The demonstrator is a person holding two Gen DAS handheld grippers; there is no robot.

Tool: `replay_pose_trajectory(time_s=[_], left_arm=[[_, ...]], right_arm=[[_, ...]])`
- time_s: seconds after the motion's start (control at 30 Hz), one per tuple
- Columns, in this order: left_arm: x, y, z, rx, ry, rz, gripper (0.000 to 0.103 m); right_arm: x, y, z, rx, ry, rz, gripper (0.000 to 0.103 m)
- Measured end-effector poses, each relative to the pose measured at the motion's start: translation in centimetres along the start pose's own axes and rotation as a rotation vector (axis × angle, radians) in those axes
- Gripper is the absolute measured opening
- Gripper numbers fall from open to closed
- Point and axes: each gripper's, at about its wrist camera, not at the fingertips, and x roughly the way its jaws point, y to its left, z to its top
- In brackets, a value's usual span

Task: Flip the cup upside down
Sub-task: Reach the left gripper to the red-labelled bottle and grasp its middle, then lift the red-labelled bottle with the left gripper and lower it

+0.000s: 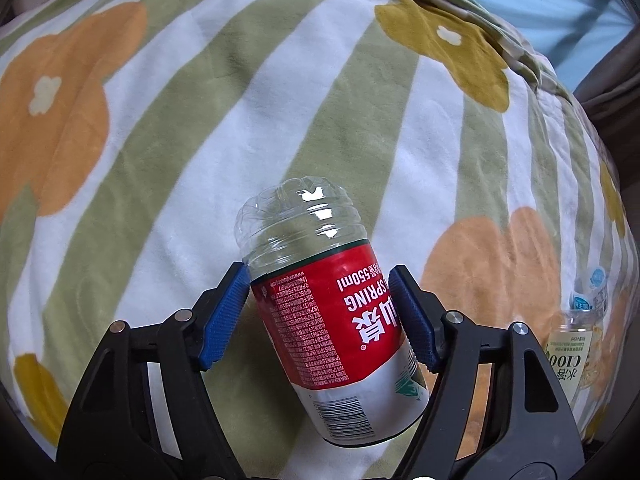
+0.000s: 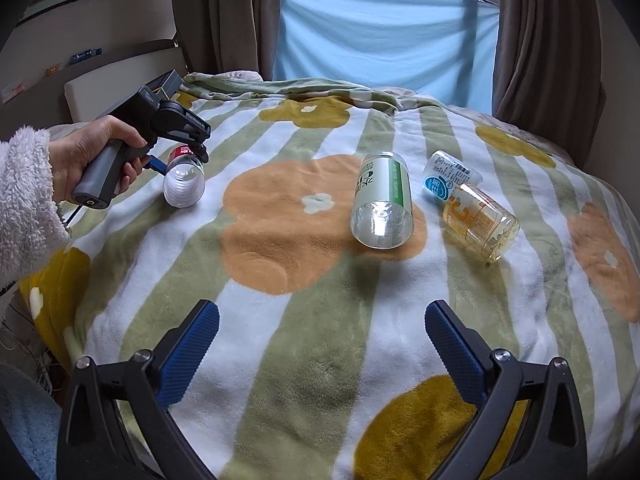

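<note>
Fingers (image 1: pixel 228 312) of the left gripper (image 1: pixel 320 312) sit either side of the red-labelled cup (image 1: pixel 332 312), blue pads touching or nearly touching the label; firm clamp can't be confirmed. Cup is tilted, closed ridged base pointing away, just above the striped blanket (image 1: pixel 280 100) on the bed. Right gripper (image 2: pixel 322 344) hangs empty, fingers wide apart. Risks: thin plastic may slip or crush; soft blanket may tip the inverted cup. Three other cups lie nearby, e.g. green-labelled cup (image 2: pixel 382 204).

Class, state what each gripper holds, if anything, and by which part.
Left gripper clamps the clear cut-bottle cup with red label across its labelled middle. Right gripper is open, holding nothing.
</note>
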Motion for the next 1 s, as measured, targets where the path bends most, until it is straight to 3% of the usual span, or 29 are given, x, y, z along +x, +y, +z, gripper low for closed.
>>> replay_pose_trajectory(time_s=[0.3, 0.6, 0.83, 1.0], left_arm=[[-5.7, -4.5, -5.2, 0.193, -0.036, -0.075, 0.069], [-9.3, -9.1, -13.9, 0.368, 0.024, -0.157, 0.069], [-8.8, -10.2, -18.6, 0.413, 0.090, -0.163, 0.069], [-7.1, -10.2, -20.1, 0.413, 0.113, -0.135, 0.069]], right_arm=[[-1.0, -0.5, 0.7, 0.007, 0.024, 0.011, 0.103], [-3.0, -1.0, 1.0, 0.003, 0.057, 0.039, 0.103], [-3.5, -1.3, 0.8, -0.001, 0.091, 0.078, 0.103], [-3.7, -1.3, 0.6, -0.011, 0.111, 0.108, 0.103]])
